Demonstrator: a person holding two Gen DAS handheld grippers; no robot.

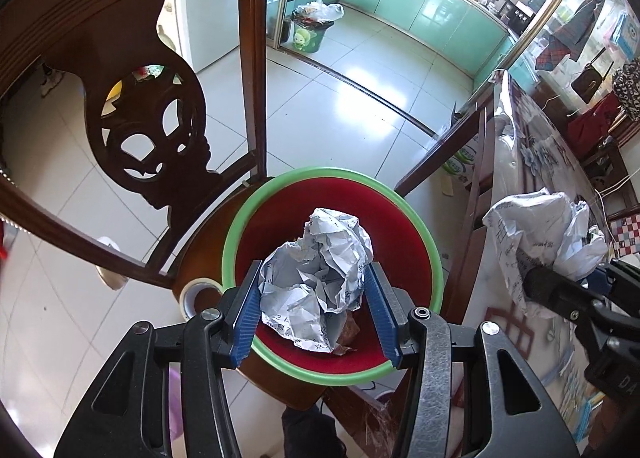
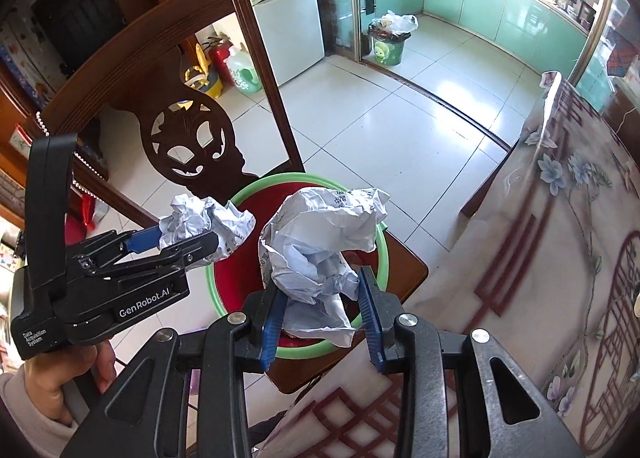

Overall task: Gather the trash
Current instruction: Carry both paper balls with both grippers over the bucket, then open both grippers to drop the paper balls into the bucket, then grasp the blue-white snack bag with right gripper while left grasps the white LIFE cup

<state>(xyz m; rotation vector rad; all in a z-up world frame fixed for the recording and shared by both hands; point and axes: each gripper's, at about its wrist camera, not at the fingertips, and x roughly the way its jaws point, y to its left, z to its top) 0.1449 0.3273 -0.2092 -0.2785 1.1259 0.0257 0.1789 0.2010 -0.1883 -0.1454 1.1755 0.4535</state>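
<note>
While our paper wads hide most of the bin's (image 1: 434, 258) inside, scraps under them stay unclear. We clamp one wad (image 1: 316, 274) in the left tongs (image 1: 316, 310), another (image 2: 320, 254) in the right tongs (image 2: 322, 318), both above the bin; a chair back (image 1: 160, 129) rises beyond, a table (image 2: 560, 258) right.

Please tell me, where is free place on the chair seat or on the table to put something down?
The chair seat is crowded: the red bin with the green rim fills most of it, and a tape roll sits beside the bin. Only a bare corner remains toward the table. The table's flowered cover shows open room along its near edge.
</note>
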